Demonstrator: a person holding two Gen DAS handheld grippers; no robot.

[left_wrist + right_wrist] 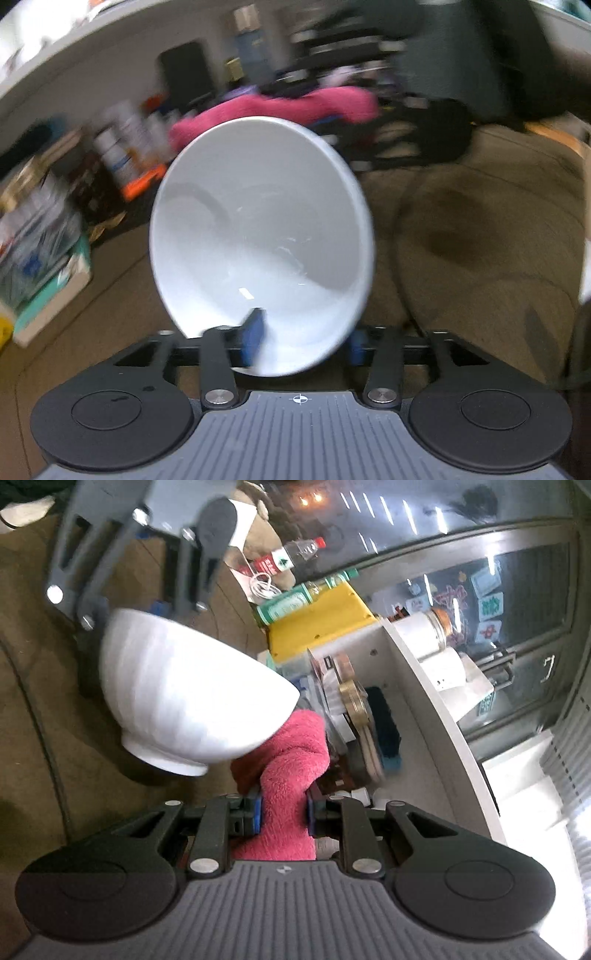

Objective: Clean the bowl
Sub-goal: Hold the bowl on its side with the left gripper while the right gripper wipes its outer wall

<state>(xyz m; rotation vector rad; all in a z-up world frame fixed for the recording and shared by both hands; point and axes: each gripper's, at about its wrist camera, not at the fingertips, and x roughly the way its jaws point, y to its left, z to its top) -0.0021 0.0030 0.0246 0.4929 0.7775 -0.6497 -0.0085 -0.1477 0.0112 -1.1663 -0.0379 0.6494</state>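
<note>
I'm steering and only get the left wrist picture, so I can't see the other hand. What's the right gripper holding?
Observer: The right gripper is shut on a pink towel.
Operator: Is the towel touching my bowl?
Observer: It sits right by the white bowl, near its rim; whether they touch I cannot tell.
Operator: What does the bowl look like underneath?
Observer: Plain white outside, with a small round foot; the left gripper grips the rim on the far side.
</note>
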